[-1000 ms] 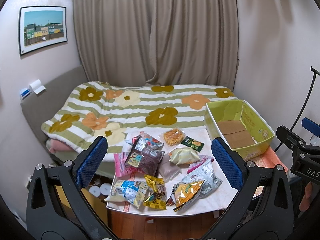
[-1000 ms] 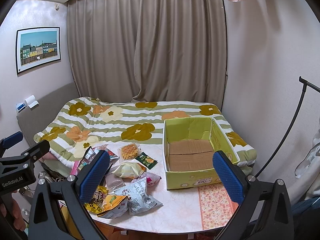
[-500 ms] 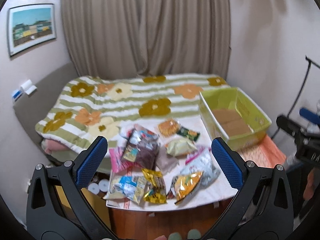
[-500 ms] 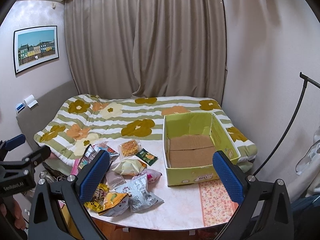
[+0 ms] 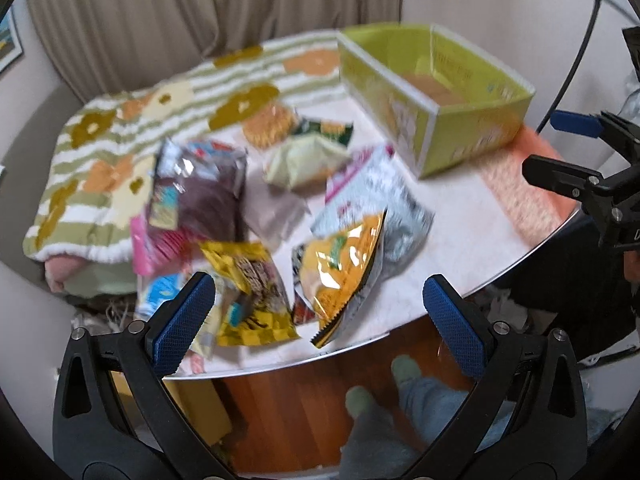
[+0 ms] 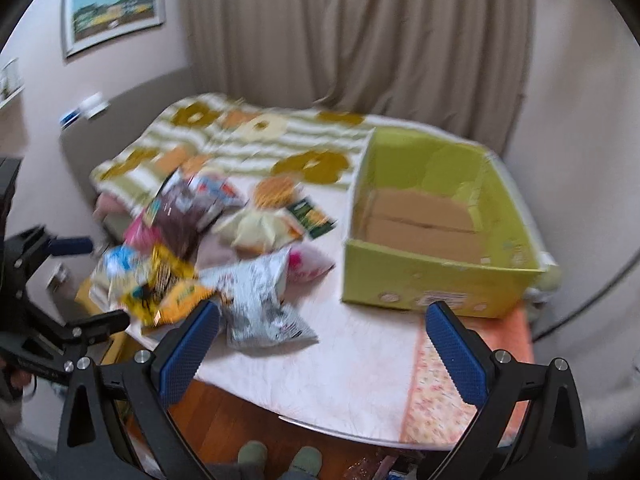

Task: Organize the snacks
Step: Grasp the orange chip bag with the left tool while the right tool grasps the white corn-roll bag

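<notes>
Many crinkled, colourful snack bags (image 5: 340, 264)

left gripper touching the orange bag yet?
Apart. Left wrist view: left gripper is open, its fingers spread wide of the orange bag, which lies on the table.

Both views are motion-blurred; printing on every snack packet is unreadable. In the left wrist view, the light blue packet (image 5: 160, 296) is partly hidden behind the left gripper's finger (image 5: 182, 322), and the pink packet (image 5: 154, 246) lies mostly under the dark brown bag (image 5: 200, 200). The framed picture (image 5: 7, 46) is cut off by the left edge. The green box (image 6: 436, 236) carries front labels too smeared to read (right wrist view). The person's feet (image 6: 280, 458) are cropped at the bottom edge.
</notes>
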{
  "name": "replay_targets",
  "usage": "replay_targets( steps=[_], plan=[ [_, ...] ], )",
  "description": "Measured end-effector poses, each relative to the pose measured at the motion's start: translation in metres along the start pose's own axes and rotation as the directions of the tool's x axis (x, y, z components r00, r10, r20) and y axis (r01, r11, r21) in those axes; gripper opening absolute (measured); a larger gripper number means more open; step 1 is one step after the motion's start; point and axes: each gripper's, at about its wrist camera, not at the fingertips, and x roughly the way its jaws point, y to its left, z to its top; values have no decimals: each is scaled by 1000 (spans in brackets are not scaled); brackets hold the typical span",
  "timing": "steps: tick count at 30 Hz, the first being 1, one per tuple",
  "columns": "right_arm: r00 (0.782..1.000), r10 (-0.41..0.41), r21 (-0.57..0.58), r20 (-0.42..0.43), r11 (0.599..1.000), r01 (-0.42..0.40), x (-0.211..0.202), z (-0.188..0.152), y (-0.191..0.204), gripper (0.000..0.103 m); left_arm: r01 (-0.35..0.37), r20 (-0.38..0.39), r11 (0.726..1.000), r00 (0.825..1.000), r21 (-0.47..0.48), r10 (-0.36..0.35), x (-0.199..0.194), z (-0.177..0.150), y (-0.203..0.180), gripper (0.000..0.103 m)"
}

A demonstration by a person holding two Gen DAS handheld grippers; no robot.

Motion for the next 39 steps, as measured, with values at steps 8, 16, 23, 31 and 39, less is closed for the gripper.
replay_targets(
  steps=[8,16,23,31,39],
  plan=[
    [975,191,-106,-114,974,-203,80,-19,-8,103,-28,-92,999,995,-25,25,59,-5,-11,103],
    [935,288,-223,-207,916,-332,128,-20,8,103,-73,-145,997,987,22,76,95,1,-19,103],
    [906,334,-282,-258,871,-402,152,-16,15,103,-52,-187,998,981,36,58,111,6,-18,77],
    [877,376,-286,-298,842,-458,170,-10,24,103,-76,-193,995,977,65,87,111,7,-22,56],
    [863,383,-284,-331,831,-478,173,-9,31,78,-76,-194,994,977,74,89,102,0,-19,52]
  ],
)
